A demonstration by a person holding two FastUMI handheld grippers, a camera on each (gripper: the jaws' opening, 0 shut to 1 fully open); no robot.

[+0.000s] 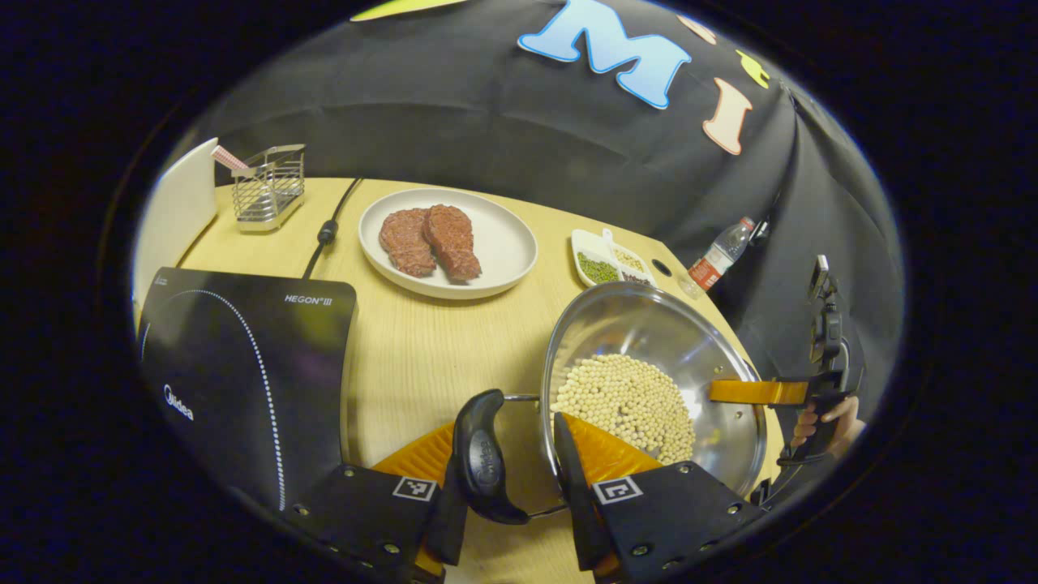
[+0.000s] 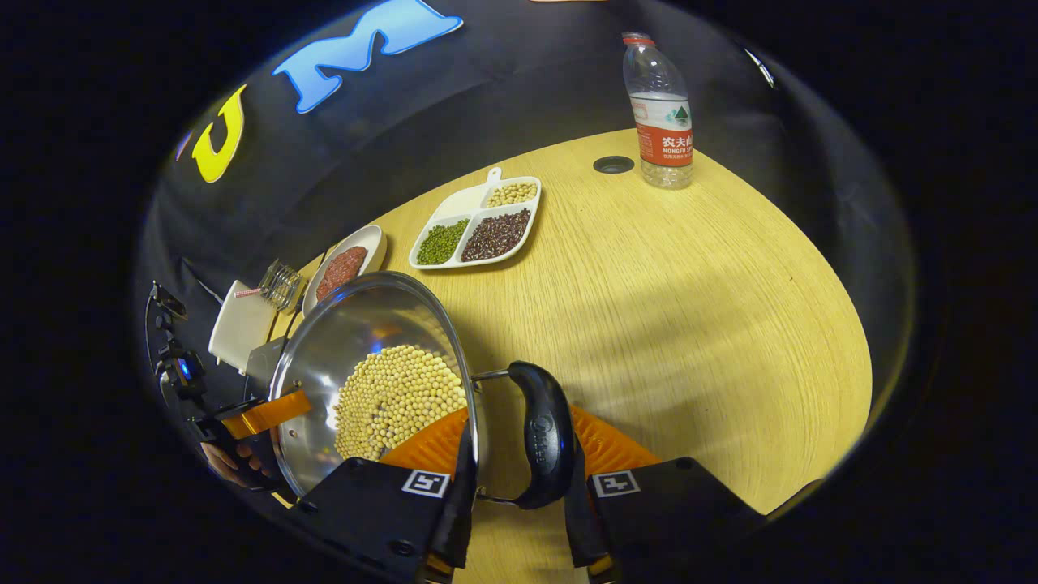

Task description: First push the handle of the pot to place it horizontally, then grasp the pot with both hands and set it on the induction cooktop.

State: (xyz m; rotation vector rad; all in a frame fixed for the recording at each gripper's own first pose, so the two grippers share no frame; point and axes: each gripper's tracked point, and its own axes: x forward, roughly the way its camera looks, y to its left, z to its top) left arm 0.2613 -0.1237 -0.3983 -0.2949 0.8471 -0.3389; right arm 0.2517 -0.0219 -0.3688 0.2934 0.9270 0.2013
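One steel pot [image 1: 649, 341] holding a heap of pale beans [image 1: 628, 401] is on the right part of a light wood bench [image 1: 422, 341], beside one black induction cooktop [image 1: 243, 365] that lies to its left in the left gripper view. The pot has two black side handles. In the left gripper view, the left tongs [image 1: 519, 487] straddle one handle [image 1: 484, 458], with one finger just outside the handle and the other against the pot's rim; whether both fingers press on it I cannot tell. In the right gripper view, the right tongs [image 2: 519, 495] straddle the other handle [image 2: 545, 434] the same way, one finger by the pot wall, one just outside the handle, and again the grip cannot be judged. Each view also catches the other tongs across the pot, held by a hand [image 1: 827, 422]. Behind the pot are one round white plate [image 1: 503, 243] carrying two pieces of red meat [image 1: 430, 241], one white divided dish [image 2: 474, 219] with four compartments, three of them filled with green, dark and pale beans, one wire rack [image 1: 268, 191], one white board [image 1: 174, 215] standing upright at the bench's far left, and one clear water bottle [image 2: 658, 109] with a red label standing upright near a round hole [image 2: 613, 165] in the bench. A black cable [image 1: 328, 231] runs across the bench from the back toward the cooktop. Black cloth [image 1: 454, 105] hangs behind the bench as the wall.
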